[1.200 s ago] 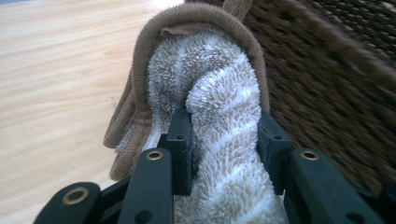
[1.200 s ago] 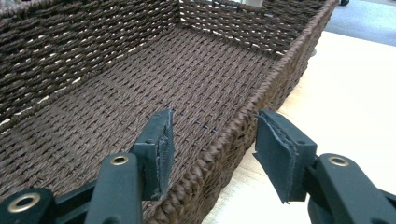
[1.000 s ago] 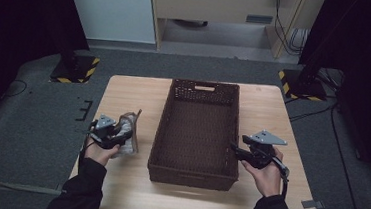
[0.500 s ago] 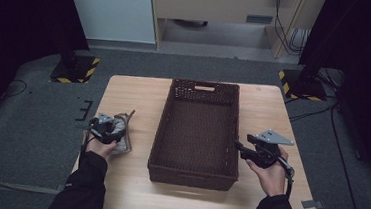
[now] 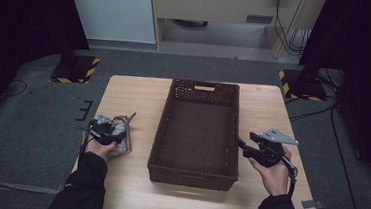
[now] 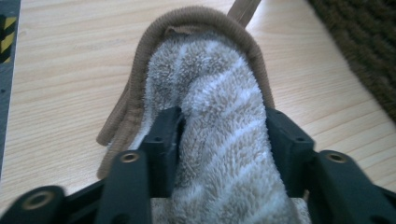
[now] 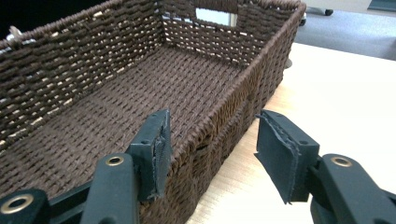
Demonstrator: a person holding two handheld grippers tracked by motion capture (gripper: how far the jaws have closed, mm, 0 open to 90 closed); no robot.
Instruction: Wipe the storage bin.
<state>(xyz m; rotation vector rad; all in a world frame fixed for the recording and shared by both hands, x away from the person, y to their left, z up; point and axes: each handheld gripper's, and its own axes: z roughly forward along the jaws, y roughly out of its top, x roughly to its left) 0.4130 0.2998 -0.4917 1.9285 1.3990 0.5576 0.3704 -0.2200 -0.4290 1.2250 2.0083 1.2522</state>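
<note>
Left gripper view shows the fluffy sock, grey-beige terry with pale stripes and a ribbed brown cuff, lying on the table between the black jaws of the left gripper. These jaws have just been opening; the sock bulges between them, the pads no longer clamping it. In the high view the sock sits near the table's left edge, well apart from the wicker basket at centre. The right gripper has its jaws spread wide astride the basket's near wall, gripping nothing. The light wooden table stands on grey carpet, black curtains at both sides.
</note>
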